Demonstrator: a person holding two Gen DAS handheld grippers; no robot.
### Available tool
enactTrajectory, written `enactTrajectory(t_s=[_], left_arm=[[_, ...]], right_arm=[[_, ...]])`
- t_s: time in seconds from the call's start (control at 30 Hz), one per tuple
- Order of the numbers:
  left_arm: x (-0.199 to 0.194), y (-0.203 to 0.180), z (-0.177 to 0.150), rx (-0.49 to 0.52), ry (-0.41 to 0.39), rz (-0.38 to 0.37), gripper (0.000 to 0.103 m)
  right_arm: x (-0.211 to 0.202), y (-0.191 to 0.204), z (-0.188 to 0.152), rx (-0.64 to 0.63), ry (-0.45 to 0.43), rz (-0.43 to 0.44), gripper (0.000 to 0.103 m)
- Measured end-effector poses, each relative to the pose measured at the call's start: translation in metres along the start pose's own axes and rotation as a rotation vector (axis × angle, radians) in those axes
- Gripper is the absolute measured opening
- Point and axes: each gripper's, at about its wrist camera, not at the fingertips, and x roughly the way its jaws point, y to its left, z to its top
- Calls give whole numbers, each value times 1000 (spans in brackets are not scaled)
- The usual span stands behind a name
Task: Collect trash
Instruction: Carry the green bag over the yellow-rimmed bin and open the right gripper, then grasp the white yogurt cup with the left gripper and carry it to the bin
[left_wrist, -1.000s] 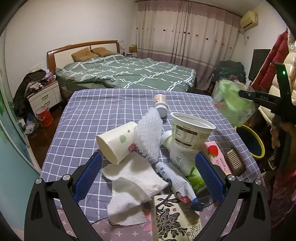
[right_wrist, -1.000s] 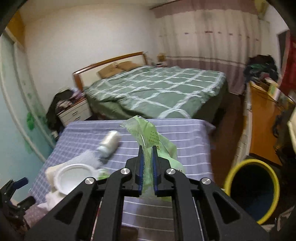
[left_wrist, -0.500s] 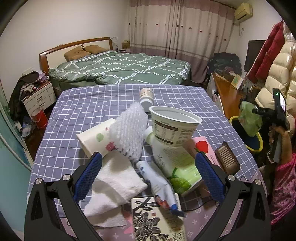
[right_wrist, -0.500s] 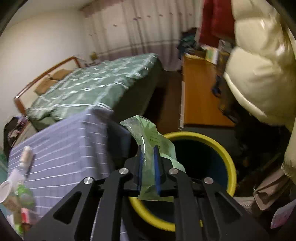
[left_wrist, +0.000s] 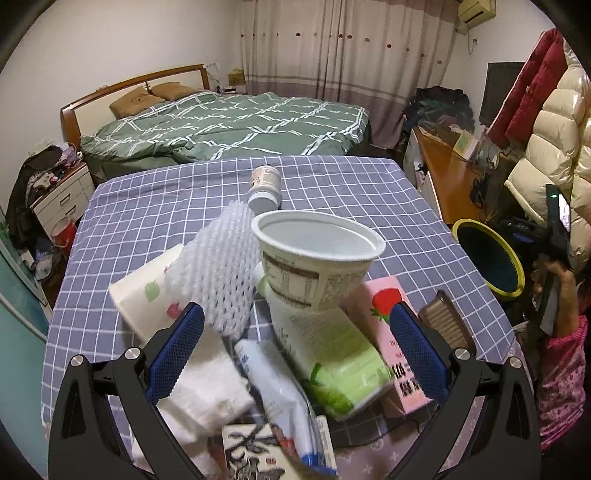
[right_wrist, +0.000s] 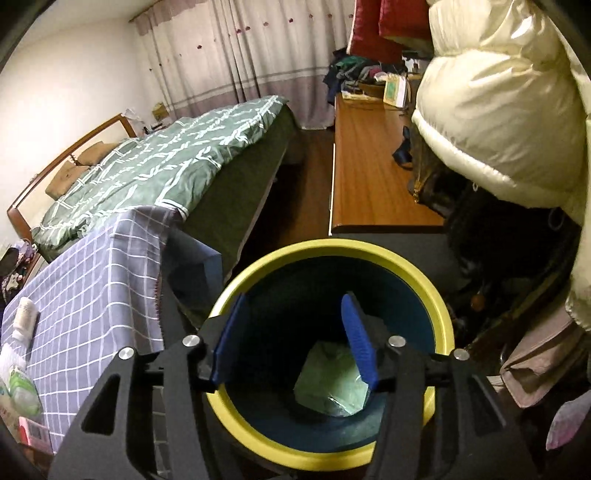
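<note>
The crumpled pale-green bag (right_wrist: 330, 384) lies inside the yellow-rimmed bin (right_wrist: 332, 249), below the right tool (right_wrist: 295, 338), whose jaws are opening with nothing between them. Only the left view shows the trash pile (left_wrist: 295, 306) on the surface (left_wrist: 147, 221), framed by the left tool (left_wrist: 295, 349), jaws wide apart.

Both grippers share one build. The left gripper (left_wrist: 295, 347) has black, cut-out arms with silver screws and blue, mesh-textured pads (left_wrist: 176, 347). The right gripper (right_wrist: 295, 339) has smooth blue pads (right_wrist: 357, 341), its jaws opening. At three o'clock in the left view, the person's sleeve (left_wrist: 563, 384) is pink and flower-printed.
</note>
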Motion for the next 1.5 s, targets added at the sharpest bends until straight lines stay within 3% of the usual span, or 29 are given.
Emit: enactTrajectory(t_s=[0.4, 0.5, 0.67, 0.9, 1.1, 1.3, 1.5], left_arm=[[50, -12, 30, 101, 46, -13, 99], [56, -11, 37, 108, 50, -26, 95], [58, -11, 41, 111, 51, -64, 81], [54, -14, 44, 114, 38, -74, 80], [26, -22, 53, 140, 5, -67, 80], [6, -49, 75, 192, -28, -126, 80], [12, -109, 103, 275, -6, -231, 80]], right_arm=[[-29, 20, 5, -12, -41, 76, 54], [-28, 24, 5, -17, -35, 89, 54], [-26, 27, 3, -22, -30, 99, 54], [-30, 25, -1, -20, -31, 112, 54], [-45, 15, -6, -10, -57, 121, 54], [-60, 0, -14, -1, -86, 114, 54], [-77, -28, -24, 25, -112, 95, 54]])
